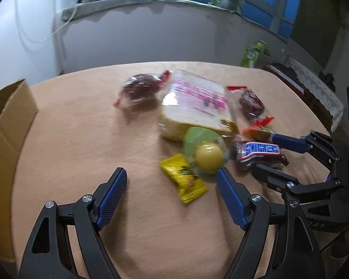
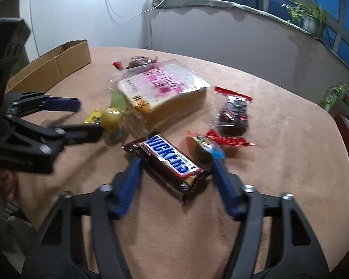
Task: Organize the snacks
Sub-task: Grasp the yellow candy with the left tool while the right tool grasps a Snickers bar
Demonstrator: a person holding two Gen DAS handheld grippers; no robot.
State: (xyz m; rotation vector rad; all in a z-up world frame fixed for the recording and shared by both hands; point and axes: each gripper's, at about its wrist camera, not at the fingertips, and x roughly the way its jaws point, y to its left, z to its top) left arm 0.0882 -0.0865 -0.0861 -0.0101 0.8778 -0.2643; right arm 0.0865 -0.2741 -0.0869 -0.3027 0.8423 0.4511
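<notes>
We find both tongs over a tan counter (image 2: 290,158) strewn with wrapped snacks. The right tongs (image 2: 175,162) straddle a Snickers bar (image 2: 167,160) that lies flat and askew on the counter near its front edge; the blue pads stand on either side of the wrapper, and we cannot tell whether either pad touches it, as the frame is blurred there. The bar is not lifted. The left tongs (image 1: 172,174) stand wide apart with nothing gripped; a yellow sachet (image 1: 183,177) lies on the counter between their fingers, and a yellow ball (image 1: 209,157) in clear wrap with a green backing sits just beyond the tip of their right-hand finger. Behind these lies a bagged sliced loaf (image 2: 165,93) with pink print, the largest item, near the middle of the counter. We note a dark pastry in a clear, red-trimmed bag (image 1: 140,87) behind the loaf in the right wrist view, and a second such bag (image 2: 233,114) to the right of the loaf. A small green-topped cup with red wrapping (image 2: 207,145) sits just beside the far end of the Snickers bar. An open cardboard box (image 2: 55,65) stands at the counter's left edge, well apart from the snacks. A potted plant (image 2: 310,19) rests on the window ledge beyond.
</notes>
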